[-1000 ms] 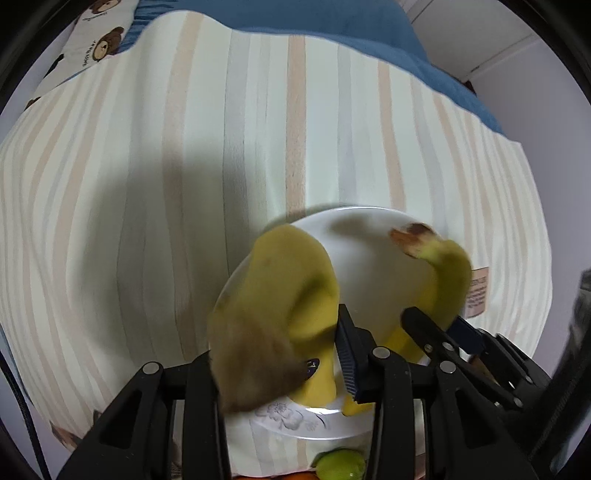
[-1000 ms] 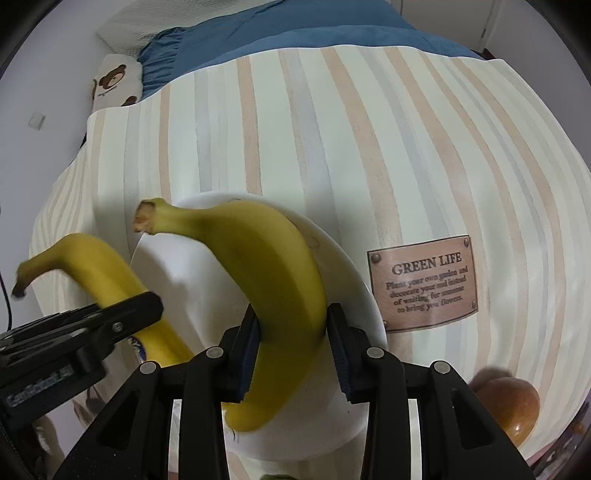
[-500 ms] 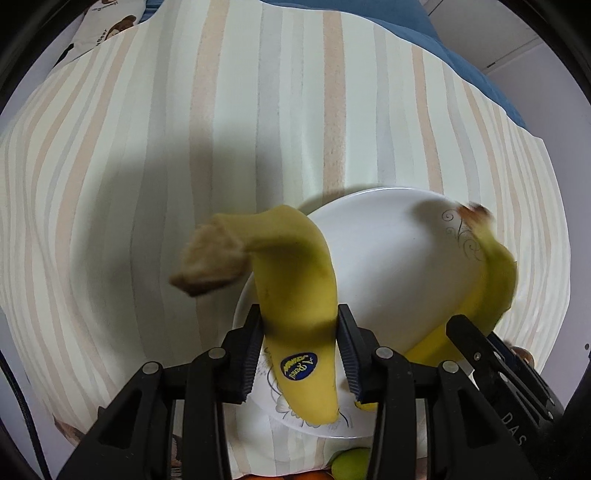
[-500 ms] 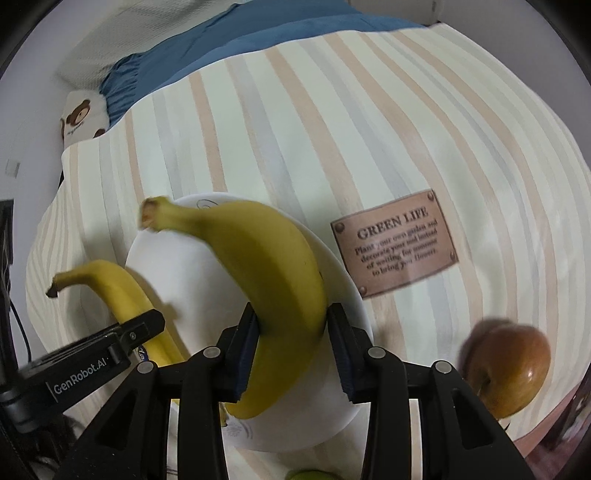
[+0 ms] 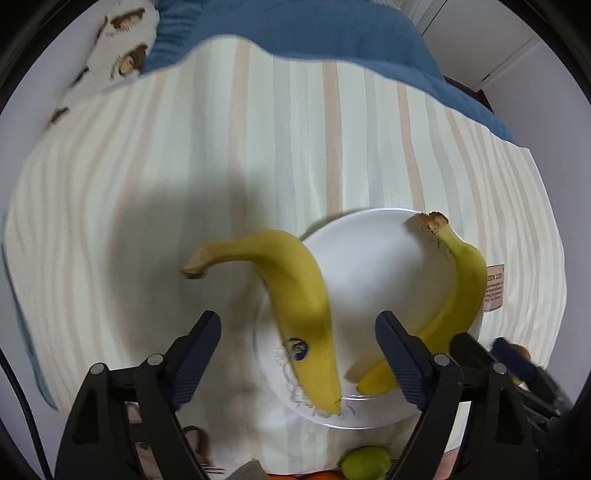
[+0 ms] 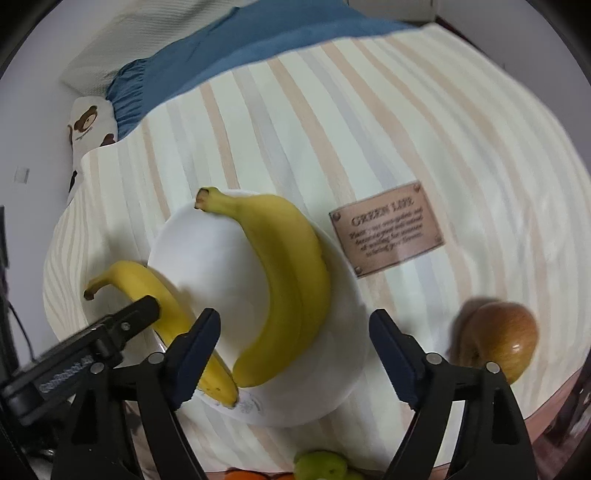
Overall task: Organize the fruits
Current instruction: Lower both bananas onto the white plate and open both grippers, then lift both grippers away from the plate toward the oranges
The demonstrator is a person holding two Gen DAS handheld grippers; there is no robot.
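Two bananas lie on a white plate (image 5: 369, 273) (image 6: 207, 266) on the striped cloth. The stickered banana (image 5: 295, 295) (image 6: 147, 295) hangs over the plate's left rim. The other banana (image 5: 458, 295) (image 6: 288, 280) curves along the right rim. My left gripper (image 5: 299, 350) is above the stickered banana, its jaws opening and clear of the fruit. My right gripper (image 6: 295, 350) is above the other banana, jaws also opening, pads off the fruit. Each gripper's black frame shows at the edge of the other's view.
A brown-red apple (image 6: 498, 343) sits right of the plate near the table's edge. A green fruit (image 5: 365, 463) (image 6: 321, 465) and orange fruit lie at the near edge. A "GREEN LIFE" label (image 6: 388, 229) is sewn on the cloth. Blue bedding (image 5: 314, 33) lies beyond.
Both grippers were shut on their bananas and have opened wide, letting them go onto the plate. Both have risen, so the plate looks smaller and farther below.
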